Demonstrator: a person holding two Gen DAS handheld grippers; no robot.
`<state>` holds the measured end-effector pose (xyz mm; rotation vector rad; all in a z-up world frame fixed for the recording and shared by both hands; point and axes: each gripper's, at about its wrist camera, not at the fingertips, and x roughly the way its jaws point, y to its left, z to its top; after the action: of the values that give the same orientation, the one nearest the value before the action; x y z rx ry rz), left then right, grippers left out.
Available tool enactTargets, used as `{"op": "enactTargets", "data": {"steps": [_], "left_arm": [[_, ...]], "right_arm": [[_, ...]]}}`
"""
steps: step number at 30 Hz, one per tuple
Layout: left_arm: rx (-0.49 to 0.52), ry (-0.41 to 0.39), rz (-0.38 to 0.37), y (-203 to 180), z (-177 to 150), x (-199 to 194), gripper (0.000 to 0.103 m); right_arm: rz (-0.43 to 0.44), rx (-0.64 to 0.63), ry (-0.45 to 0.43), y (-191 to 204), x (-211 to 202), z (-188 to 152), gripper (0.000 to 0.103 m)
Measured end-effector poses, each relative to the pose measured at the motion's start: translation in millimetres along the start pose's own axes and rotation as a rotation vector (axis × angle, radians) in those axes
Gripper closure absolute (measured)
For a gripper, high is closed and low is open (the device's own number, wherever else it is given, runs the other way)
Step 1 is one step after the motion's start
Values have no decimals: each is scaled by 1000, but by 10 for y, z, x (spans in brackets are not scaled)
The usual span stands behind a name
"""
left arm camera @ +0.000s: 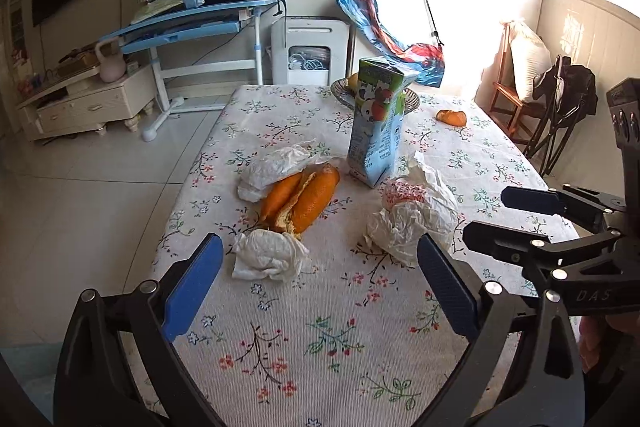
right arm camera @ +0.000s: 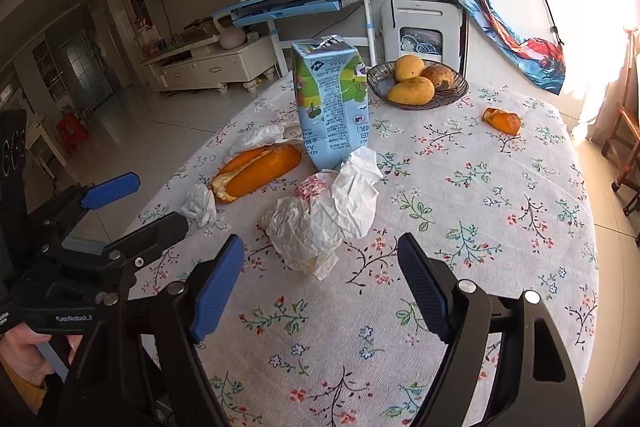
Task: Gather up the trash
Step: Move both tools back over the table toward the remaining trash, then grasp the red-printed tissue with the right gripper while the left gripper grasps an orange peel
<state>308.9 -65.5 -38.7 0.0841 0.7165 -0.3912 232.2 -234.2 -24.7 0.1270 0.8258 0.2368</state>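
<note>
Both tongs, left tongs (left arm camera: 320, 279) & right tongs (right arm camera: 320, 279), gape empty over floral cloth counter (right arm camera: 500, 195). Crumpled white wrapper (right arm camera: 320, 223) just before upright milk carton (right arm camera: 330, 99); curled orange peel (right arm camera: 256, 173) left of carton.

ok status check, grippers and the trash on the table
Left gripper open, empty. Right gripper open, empty. Crumpled wrapper just ahead of right. Milk carton upright behind it, nothing blocking.

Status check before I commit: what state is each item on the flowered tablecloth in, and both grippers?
Left gripper: open, empty.
Right gripper: open, empty.
Blue-green milk carton: upright, top creased.
Large orange peel: split open, lying flat.
Small orange peel piece: lying apart near the far edge.
Small white tissue wad: crumpled.
Big white paper wrapper: crumpled.
Glass fruit bowl: upright, holding fruit.
</note>
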Motion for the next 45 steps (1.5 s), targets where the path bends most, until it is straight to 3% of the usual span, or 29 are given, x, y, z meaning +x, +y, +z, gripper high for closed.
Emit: {"op": "enactTargets", "data": {"steps": [3, 7, 14, 15, 22, 29, 32, 34, 41, 43, 45], "left_arm": [[5, 18, -41, 75, 71, 158, 9], [14, 59, -46, 133, 118, 394, 9], [36, 130, -38, 116, 230, 789, 15], [31, 145, -37, 124, 239, 845, 17], [47, 236, -24, 67, 248, 1118, 24], [55, 257, 7, 59, 290, 1230, 30], [115, 254, 21, -44, 259, 1225, 45], [136, 254, -2, -99, 258, 1192, 65], [167, 238, 28, -159, 229, 1152, 63], [171, 224, 80, -147, 247, 1144, 62], [142, 197, 69, -104, 291, 1077, 61]], "right_arm": [[8, 28, 18, -71, 178, 80, 27], [38, 57, 72, -154, 382, 85, 36], [107, 72, 136, -261, 422, 32, 73], [106, 68, 135, -264, 394, 35, 75], [126, 98, 152, -403, 306, -13, 77], [148, 122, 167, -494, 330, 16, 76], [143, 105, 178, -464, 363, 20, 75], [140, 103, 179, -464, 373, 18, 75], [147, 116, 184, -472, 410, -24, 70], [152, 122, 168, -480, 383, -30, 75], [155, 121, 138, -475, 299, -5, 79]]}}
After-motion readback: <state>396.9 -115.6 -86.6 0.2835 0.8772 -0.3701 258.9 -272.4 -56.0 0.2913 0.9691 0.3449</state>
